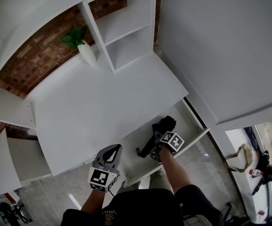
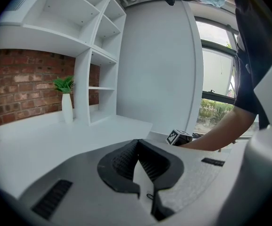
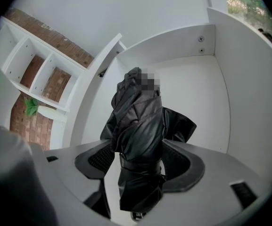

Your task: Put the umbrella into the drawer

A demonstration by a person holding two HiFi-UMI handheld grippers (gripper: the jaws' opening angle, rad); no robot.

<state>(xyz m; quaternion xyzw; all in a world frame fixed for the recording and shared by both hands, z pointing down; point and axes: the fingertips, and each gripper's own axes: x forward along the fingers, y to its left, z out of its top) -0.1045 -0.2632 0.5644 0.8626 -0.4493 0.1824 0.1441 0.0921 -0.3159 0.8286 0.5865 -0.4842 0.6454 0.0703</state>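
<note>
A folded black umbrella (image 1: 160,130) (image 3: 138,131) hangs over the open white drawer (image 1: 195,120) (image 3: 192,91) under the desk's right end. My right gripper (image 1: 157,144) (image 3: 138,161) is shut on it near its strapped end, and the rest of it points into the drawer. In the right gripper view the umbrella hides part of the drawer floor. My left gripper (image 1: 113,149) (image 2: 138,144) hovers at the desk's front edge, left of the drawer. Its jaws meet at the tips with nothing between them.
The white desk top (image 1: 93,107) carries a green plant in a white vase (image 1: 82,47) (image 2: 66,102) beside a white shelf unit (image 1: 126,32). A tall white panel (image 1: 220,46) stands to the right of the drawer. The person's arm (image 2: 220,131) reaches across on the right.
</note>
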